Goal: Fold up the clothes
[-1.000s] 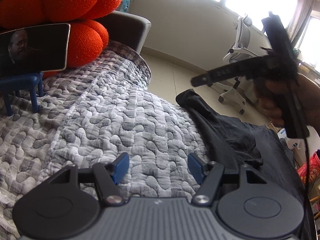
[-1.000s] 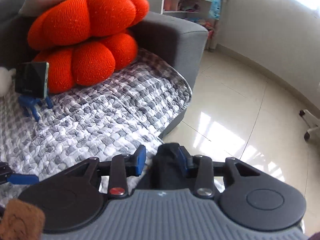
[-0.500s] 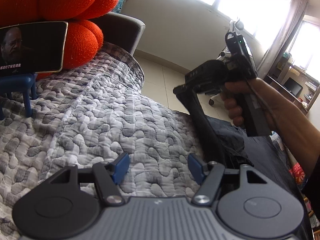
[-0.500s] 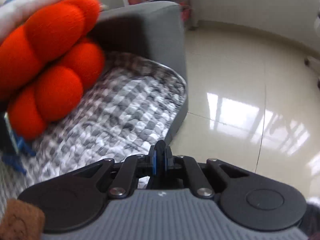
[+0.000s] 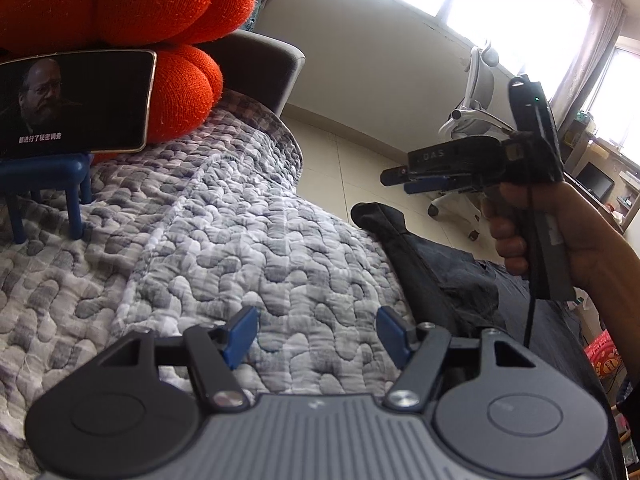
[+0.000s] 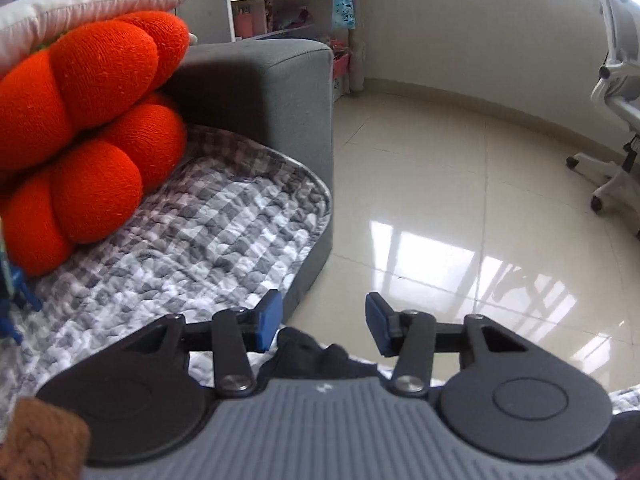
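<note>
The dark, soft fabric garment (image 5: 436,276) lies on the grey-and-white quilted sofa cover (image 5: 224,240), its long axis running from the right-hand edge away toward the tiled floor. Its bunched far end sits just below the right tongs (image 6: 322,322), whose jaws are opening with nothing pressed between them. The left tongs (image 5: 316,334) hang about two-thirds open and empty over bare quilt, the garment just to their right. No containers show.

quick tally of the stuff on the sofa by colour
orange: 2, stacked cushions and
dark: 2, garment and phone
blue: 1, phone stand
grey: 1, quilted cover
white: 1, pillow on top of the cushions
total: 7
</note>
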The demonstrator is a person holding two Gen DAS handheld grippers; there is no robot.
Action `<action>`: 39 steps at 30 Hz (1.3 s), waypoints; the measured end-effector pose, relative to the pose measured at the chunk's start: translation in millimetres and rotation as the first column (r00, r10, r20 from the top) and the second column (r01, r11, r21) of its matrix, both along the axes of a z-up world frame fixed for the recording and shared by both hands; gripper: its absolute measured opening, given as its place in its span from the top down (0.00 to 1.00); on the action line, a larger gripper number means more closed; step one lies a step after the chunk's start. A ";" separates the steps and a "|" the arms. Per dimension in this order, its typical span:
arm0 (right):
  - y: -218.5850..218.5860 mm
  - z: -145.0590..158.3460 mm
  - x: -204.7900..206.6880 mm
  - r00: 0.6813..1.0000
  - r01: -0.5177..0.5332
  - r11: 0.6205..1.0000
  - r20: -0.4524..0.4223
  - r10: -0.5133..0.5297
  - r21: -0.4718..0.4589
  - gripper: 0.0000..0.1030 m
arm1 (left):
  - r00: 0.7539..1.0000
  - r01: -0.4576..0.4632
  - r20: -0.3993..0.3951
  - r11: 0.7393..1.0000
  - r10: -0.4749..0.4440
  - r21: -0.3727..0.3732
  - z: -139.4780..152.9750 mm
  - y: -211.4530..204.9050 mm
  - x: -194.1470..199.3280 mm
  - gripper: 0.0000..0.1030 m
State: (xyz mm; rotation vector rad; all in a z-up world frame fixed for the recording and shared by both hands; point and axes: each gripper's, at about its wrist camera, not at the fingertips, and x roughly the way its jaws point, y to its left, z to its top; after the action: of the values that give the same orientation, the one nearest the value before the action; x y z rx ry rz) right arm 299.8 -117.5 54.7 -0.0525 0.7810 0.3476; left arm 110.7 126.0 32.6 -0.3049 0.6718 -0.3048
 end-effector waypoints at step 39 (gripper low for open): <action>-90.7 5.0 -136.3 0.985 0.152 0.987 -0.090 -0.146 0.055 0.98 | 1.000 -0.002 0.002 0.999 0.002 0.039 29.5 -9.5 -42.1 0.34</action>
State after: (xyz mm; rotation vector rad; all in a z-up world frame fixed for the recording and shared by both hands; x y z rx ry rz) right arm 163.6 -208.2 59.7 0.0790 0.8536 0.2325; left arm 68.6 116.5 62.1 -0.2679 0.6749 -0.2896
